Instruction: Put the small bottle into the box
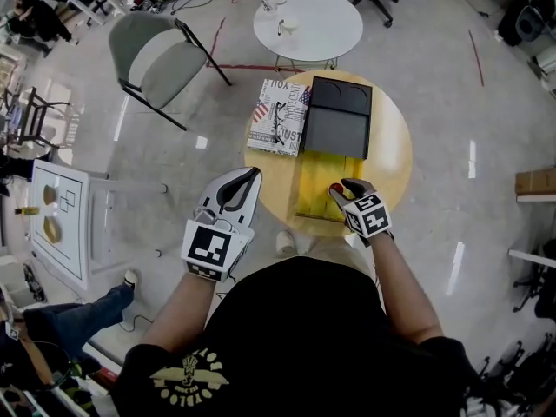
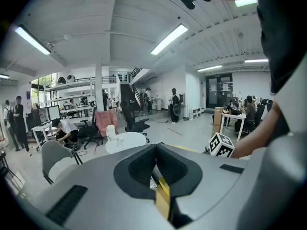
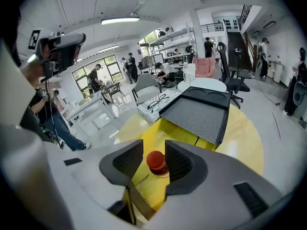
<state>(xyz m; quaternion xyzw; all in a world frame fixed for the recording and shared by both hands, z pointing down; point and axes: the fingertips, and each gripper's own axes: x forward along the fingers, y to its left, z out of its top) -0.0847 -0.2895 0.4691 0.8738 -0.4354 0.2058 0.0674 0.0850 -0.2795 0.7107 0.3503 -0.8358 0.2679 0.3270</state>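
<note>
The small bottle [image 3: 156,162], dark with a red cap, stands upright between the jaws of my right gripper [image 3: 154,159], which is shut on it. In the head view the red cap [image 1: 336,188] shows at the tip of the right gripper [image 1: 343,188], over the yellow inside of the open box [image 1: 317,194]. The box's black lid [image 1: 339,120] lies folded back behind it. My left gripper [image 1: 252,174] hangs off the table's left edge over the floor. Its jaws meet and hold nothing [image 2: 156,169].
The box sits on a round yellow table [image 1: 395,159]. A flat printed box [image 1: 280,115] lies left of the black lid. A white round table [image 1: 308,24] and a grey chair [image 1: 161,59] stand farther back. Other people sit at desks around the room.
</note>
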